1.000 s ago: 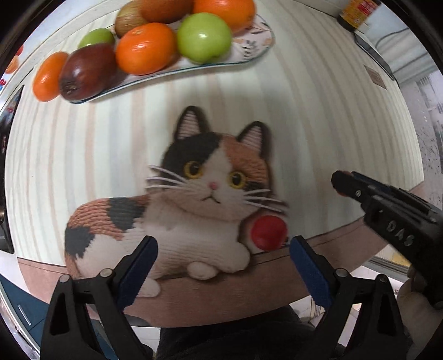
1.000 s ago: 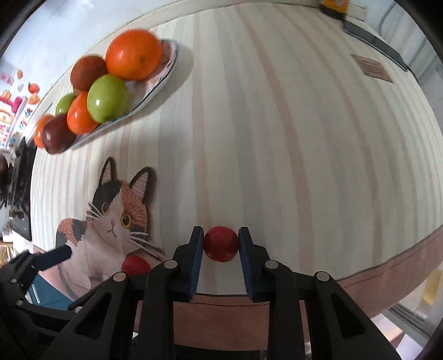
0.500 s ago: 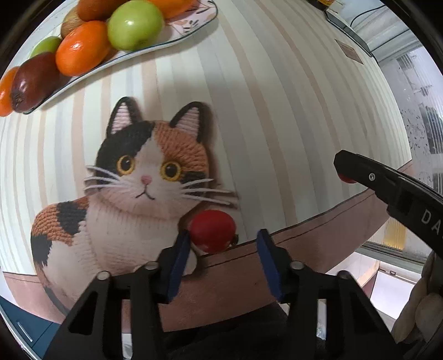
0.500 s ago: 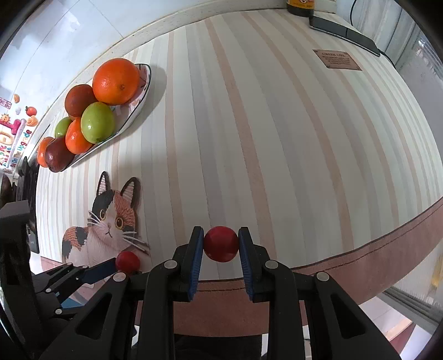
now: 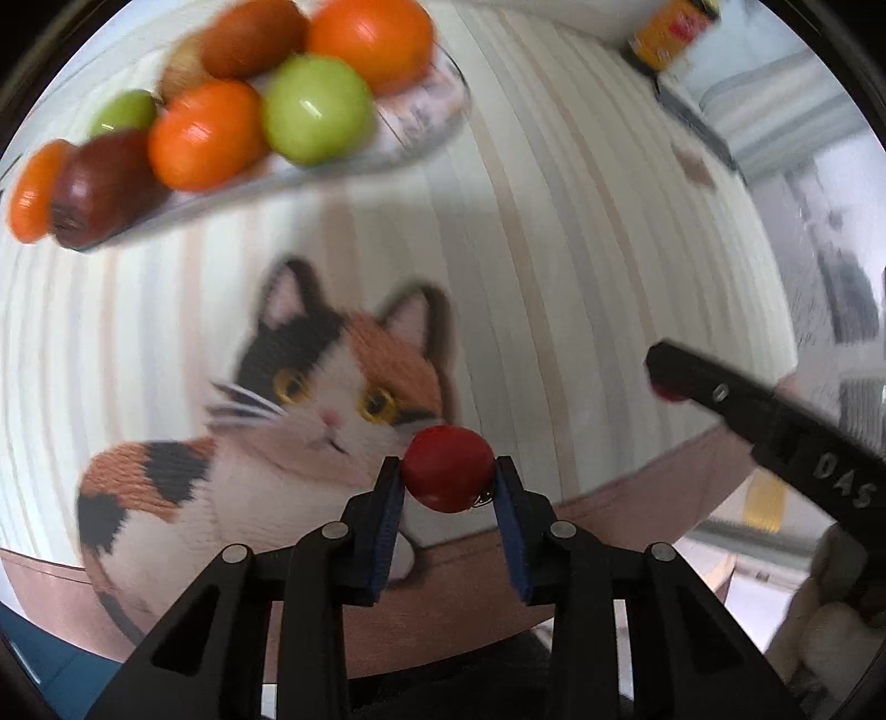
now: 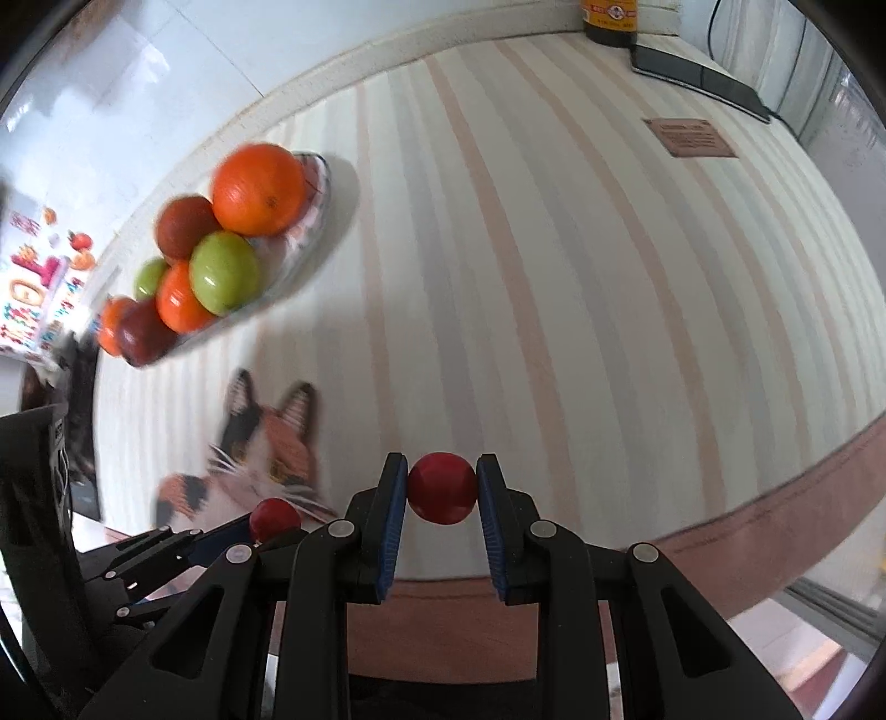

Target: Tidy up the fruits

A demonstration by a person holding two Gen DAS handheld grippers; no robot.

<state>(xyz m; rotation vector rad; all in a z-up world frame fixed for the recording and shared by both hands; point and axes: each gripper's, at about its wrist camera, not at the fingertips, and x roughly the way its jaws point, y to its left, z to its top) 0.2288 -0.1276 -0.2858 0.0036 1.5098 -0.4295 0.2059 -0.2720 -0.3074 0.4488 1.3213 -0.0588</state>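
My left gripper [image 5: 447,486] is shut on a small red fruit [image 5: 447,468], lifted above the cat picture [image 5: 310,410] on the striped tablecloth. My right gripper [image 6: 442,488] is shut on a second small red fruit [image 6: 442,487] over the cloth near the table's front edge. A patterned plate [image 5: 426,116] at the back left holds several fruits: oranges, green apples, a dark red apple and brown ones. In the right wrist view the same plate [image 6: 318,188] lies at the left, and the left gripper's red fruit [image 6: 274,518] shows at the lower left.
A dark bottle with a yellow label [image 6: 609,19] stands at the table's far edge, beside a flat black device [image 6: 698,80] and a brown card [image 6: 692,138]. A window area lies past the table's right side. A gloved hand [image 5: 830,626] holds the right gripper.
My left gripper went from wide open to shut on the red fruit by the cat picture and lifted it. My right gripper kept its red fruit and rose a little.
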